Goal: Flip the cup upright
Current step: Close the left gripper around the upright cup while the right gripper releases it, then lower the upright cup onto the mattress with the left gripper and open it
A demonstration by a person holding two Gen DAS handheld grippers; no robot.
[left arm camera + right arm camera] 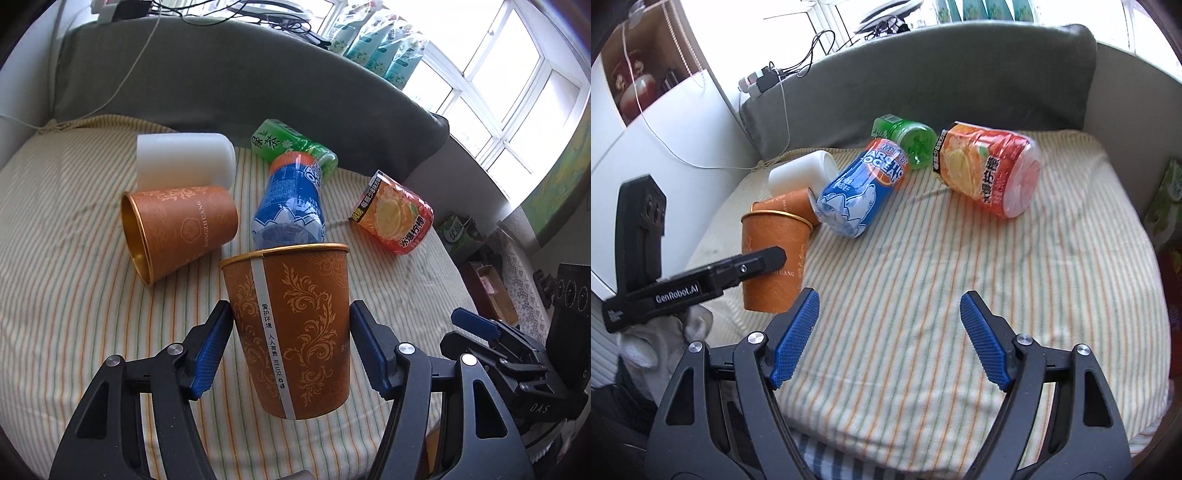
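An orange paper cup (291, 325) with gold leaf print stands upright, mouth up, on the striped cloth between my left gripper's (290, 345) blue pads. The pads sit at both of its sides, touching or nearly so. The same cup shows in the right wrist view (774, 258) with the left gripper's finger (757, 264) across it. A second orange cup (177, 229) lies on its side behind it, mouth to the left. My right gripper (888, 321) is open and empty over bare cloth, to the right of the cups.
A white cup (184, 162) lies on its side at the back. A blue bottle (291, 206), a green tea bottle (295, 147) and an orange-red bottle (395, 214) lie on the striped cloth (923, 258). A grey backrest (240, 74) bounds the far side.
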